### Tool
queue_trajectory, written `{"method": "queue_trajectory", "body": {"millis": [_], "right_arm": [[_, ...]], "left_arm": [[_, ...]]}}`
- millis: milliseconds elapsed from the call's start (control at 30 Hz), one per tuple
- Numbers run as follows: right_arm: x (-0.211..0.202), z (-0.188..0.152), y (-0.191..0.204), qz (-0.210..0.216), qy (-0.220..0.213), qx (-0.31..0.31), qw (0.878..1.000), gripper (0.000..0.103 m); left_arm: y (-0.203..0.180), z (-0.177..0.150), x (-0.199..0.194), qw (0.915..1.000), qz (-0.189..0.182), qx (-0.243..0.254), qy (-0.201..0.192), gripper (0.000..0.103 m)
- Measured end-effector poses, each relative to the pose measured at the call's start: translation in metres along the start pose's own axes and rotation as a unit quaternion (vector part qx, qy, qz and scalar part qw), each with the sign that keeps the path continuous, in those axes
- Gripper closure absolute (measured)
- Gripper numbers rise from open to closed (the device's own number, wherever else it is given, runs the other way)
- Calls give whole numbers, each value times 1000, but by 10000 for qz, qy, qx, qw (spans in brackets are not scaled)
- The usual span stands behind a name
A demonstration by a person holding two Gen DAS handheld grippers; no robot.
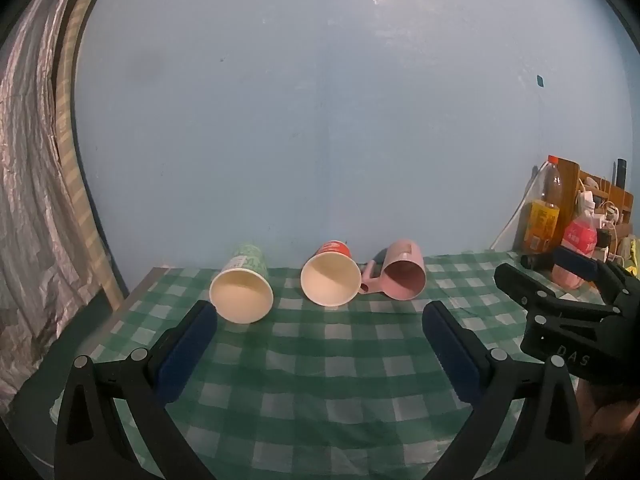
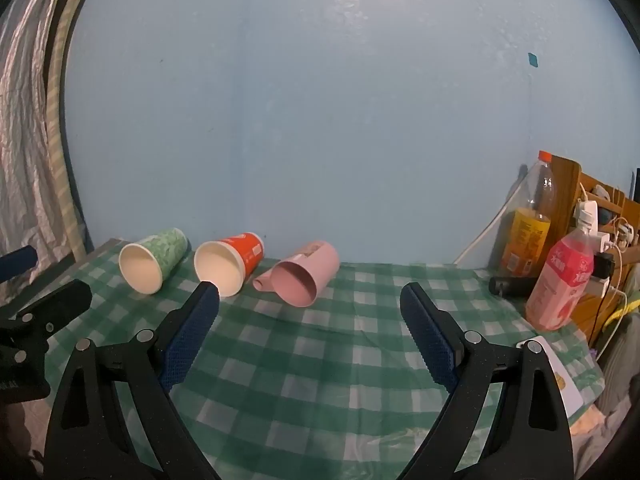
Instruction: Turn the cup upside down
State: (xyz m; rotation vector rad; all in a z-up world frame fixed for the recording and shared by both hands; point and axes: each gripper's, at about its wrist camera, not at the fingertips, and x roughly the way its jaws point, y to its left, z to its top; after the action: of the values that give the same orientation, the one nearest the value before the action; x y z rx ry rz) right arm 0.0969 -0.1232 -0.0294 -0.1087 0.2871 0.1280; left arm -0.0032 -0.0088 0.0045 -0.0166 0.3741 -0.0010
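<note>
Three cups lie on their sides on the green checked tablecloth (image 1: 320, 360), mouths toward me: a green paper cup (image 1: 242, 283) at left, a red paper cup (image 1: 331, 278) in the middle, a pink mug with a handle (image 1: 402, 276) at right. They also show in the right wrist view: green cup (image 2: 154, 266), red cup (image 2: 228, 266), pink mug (image 2: 306, 276). My left gripper (image 1: 320, 312) is open and empty, short of the cups. My right gripper (image 2: 310, 294) is open and empty, in front of the pink mug; it also shows in the left wrist view (image 1: 560, 280).
A blue wall (image 2: 320, 120) stands right behind the cups. At the far right stand an orange-label bottle (image 2: 526, 232), a pink-label bottle (image 2: 562, 280), a dark cylinder (image 2: 510, 286) and a wooden rack with cables (image 2: 600, 216). A curtain (image 1: 32, 200) hangs at left. A white card (image 2: 564, 380) lies at the table's right edge.
</note>
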Motion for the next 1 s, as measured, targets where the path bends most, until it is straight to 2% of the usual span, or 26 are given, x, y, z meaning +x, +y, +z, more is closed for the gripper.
{"method": "queue_trajectory", "body": {"millis": [267, 1000], "right_arm": [[1, 0, 1, -10, 30, 4, 10000, 12], [7, -3, 1, 3, 121, 0, 9999, 12]], "left_arm": [[7, 4, 3, 9997, -121, -203, 104, 0], [7, -9, 5, 9996, -146, -229, 102, 0]]}}
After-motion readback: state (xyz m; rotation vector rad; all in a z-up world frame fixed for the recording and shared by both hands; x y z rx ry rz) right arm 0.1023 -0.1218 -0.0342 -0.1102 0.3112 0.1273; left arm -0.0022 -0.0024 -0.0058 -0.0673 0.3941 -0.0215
